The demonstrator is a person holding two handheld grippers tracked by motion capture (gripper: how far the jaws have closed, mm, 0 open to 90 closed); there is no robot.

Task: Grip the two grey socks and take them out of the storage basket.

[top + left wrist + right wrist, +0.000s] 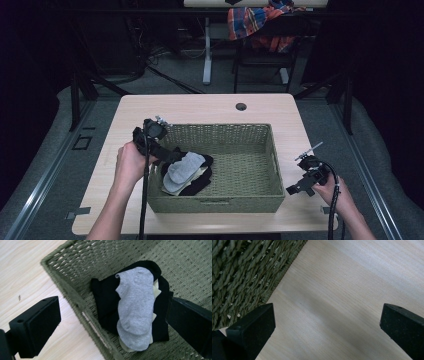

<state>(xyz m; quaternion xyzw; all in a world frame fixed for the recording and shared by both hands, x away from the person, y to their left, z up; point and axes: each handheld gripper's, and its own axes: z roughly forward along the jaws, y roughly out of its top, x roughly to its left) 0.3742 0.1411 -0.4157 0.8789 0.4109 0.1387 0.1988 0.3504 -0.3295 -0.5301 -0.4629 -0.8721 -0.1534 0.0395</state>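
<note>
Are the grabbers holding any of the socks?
No, nothing is held. The left gripper hangs open over the grey sock in the basket; the right gripper is open over the table.

The left hand (131,162) holds the left gripper (170,156) out to the right, jaws wide apart. The right hand (332,190) holds the right gripper (295,189) low, pointing left, jaws wide apart too.

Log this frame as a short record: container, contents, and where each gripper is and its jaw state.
container: green woven basket on the wooden table
contents: grey sock on top of black socks, a cream one peeking out, in the basket's left end
left gripper: over the socks, jaws open, holding nothing
right gripper: over the table right of the basket, open
</note>
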